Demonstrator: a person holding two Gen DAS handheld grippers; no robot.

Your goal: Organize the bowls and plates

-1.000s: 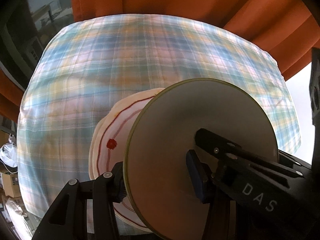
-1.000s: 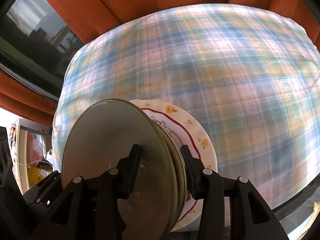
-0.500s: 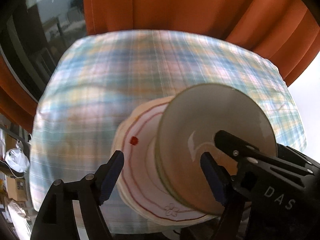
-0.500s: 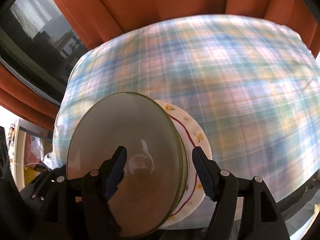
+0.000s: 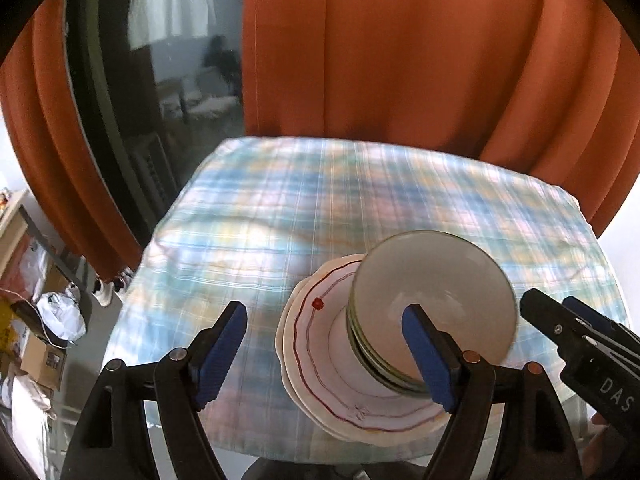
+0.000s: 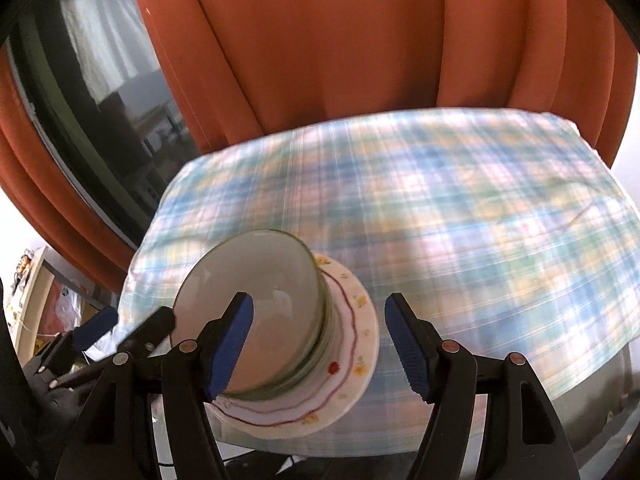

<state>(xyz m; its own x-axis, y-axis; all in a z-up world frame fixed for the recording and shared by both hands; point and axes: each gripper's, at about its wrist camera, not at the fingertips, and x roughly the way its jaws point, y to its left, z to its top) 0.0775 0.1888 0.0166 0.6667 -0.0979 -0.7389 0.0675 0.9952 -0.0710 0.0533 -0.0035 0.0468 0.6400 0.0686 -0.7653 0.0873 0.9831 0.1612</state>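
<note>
A stack of green-rimmed bowls (image 5: pixel 434 304) sits nested on white plates with a red wavy line (image 5: pixel 320 344) near the front edge of the plaid tablecloth (image 5: pixel 320 208). The left gripper (image 5: pixel 328 354) stands spread wide, holding nothing, its blue pads either side of the stack; the right gripper (image 6: pixel 320 340) is likewise wide and empty. Only the right wrist view shows the yellow flowers on the plate rim (image 6: pixel 362 300); only the left wrist view shows cardboard boxes (image 5: pixel 36 356) on the floor. At least two bowl rims and two plate edges are visible; blur prevents a firmer count. Orange curtains (image 6: pixel 340 48) hang behind
</note>
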